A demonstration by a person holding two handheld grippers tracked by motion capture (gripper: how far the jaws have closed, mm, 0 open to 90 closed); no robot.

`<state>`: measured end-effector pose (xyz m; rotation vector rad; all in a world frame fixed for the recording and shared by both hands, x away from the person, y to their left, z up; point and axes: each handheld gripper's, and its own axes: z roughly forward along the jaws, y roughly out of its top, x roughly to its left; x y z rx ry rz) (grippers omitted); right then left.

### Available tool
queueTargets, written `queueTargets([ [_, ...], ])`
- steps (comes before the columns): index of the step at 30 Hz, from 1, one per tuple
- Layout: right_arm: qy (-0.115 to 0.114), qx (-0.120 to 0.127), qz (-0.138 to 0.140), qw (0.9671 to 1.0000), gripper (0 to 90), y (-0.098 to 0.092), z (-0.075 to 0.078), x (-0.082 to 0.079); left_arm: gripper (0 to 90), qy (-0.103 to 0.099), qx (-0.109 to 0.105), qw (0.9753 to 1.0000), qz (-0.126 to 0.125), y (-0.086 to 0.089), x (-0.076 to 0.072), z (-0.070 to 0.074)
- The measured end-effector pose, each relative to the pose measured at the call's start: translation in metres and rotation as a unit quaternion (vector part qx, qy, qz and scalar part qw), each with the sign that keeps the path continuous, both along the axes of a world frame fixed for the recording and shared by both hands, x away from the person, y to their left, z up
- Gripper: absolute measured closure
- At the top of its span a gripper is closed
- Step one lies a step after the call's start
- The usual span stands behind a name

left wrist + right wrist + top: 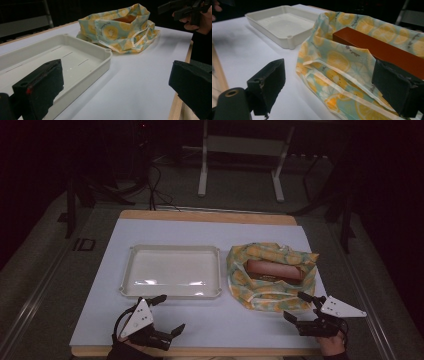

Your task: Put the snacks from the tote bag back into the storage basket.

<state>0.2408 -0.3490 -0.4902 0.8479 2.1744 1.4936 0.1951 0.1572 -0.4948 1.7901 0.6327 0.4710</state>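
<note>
The high view looks forward and down over the whole table (pixel 100 320) from the near side. Each gripper view sits low and close at the near edge, facing far; both share the white tray (pixel 100 53) and the patterned bag (pixel 342 65).

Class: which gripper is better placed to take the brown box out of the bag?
Probably the right gripper: open, just short of the lemon-print bag holding the brown box; the left gripper is near the tray.

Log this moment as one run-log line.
left claw: open, near white tray | right claw: open, near lemon-print bag | brown box: inside bag | tray: empty
</note>
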Motion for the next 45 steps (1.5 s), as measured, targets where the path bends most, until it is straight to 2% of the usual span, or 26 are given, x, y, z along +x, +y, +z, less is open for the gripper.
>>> queueTargets([
  [3,-0.001,-0.011,-0.002,0.9999,11.6,0.001,-0.002,0.001,0.0,-0.001,0.002,1.0,0.0,0.001,0.0,0.0],
  [5,0.003,-0.019,0.008,0.9998,11.3,0.002,-0.002,0.003,0.0,-0.004,0.003,1.0,-0.001,0.0,-0.001,0.0],
  [8,0.001,-0.016,0.007,0.9998,11.2,0.002,-0.002,0.003,0.0,-0.001,0.007,1.0,-0.001,0.0,0.0,-0.001],
  [10,-0.013,-0.014,0.007,0.9998,11.2,-0.002,0.003,0.002,0.0,0.001,0.004,1.0,-0.007,-0.001,0.0,-0.001],
  [14,0.003,-0.022,0.023,0.9995,11.2,-0.002,0.002,0.004,0.0,0.005,0.015,0.9998,-0.015,-0.002,0.0,-0.003],
  [19,0.019,-0.045,0.068,0.9965,11.2,-0.001,0.001,0.006,0.0,0.007,0.015,0.9997,-0.017,-0.003,0.0,-0.003],
  [21,0.025,-0.048,0.073,0.9959,11.2,-0.001,0.002,0.007,0.0,0.007,0.015,0.9997,-0.016,-0.003,0.0,-0.003],
  [24,0.026,-0.059,0.081,0.9947,11.2,-0.002,0.009,0.01,0.0,0.006,0.013,0.9998,-0.013,-0.002,-0.001,-0.003],
  [25,0.033,-0.062,0.091,0.9934,11.1,-0.003,0.011,0.011,0.0,0.006,0.013,0.9998,-0.013,-0.002,-0.001,-0.003],
  [27,0.035,-0.081,0.088,0.9922,11.2,-0.002,0.015,0.013,0.0,0.006,0.012,0.9998,-0.013,-0.002,-0.002,-0.003],
  [29,0.041,-0.084,0.098,0.9908,11.2,-0.003,0.018,0.016,0.0,0.006,0.011,0.9998,-0.012,-0.001,-0.002,-0.003],
  [35,0.015,-0.091,0.126,0.9877,13.0,-0.004,0.032,0.024,0.0,0.011,0.005,0.9999,-0.005,0.001,-0.001,-0.003],
  [37,0.013,-0.091,0.136,0.9864,13.0,-0.004,0.037,0.027,0.0,0.011,0.005,0.9999,-0.005,0.001,-0.001,-0.003],
  [41,0.01,-0.09,0.136,0.9865,13.1,-0.005,0.041,0.032,0.0,0.01,0.006,0.9999,-0.006,0.001,-0.002,-0.003],
  [42,0.008,-0.095,0.136,0.9861,13.1,-0.006,0.047,0.038,0.0,0.01,0.006,0.9999,-0.006,0.001,-0.002,-0.003],
  [45,0.007,-0.096,0.135,0.9862,13.3,-0.008,0.053,0.045,0.0,0.011,0.008,0.9999,-0.005,0.001,-0.002,-0.003],
])
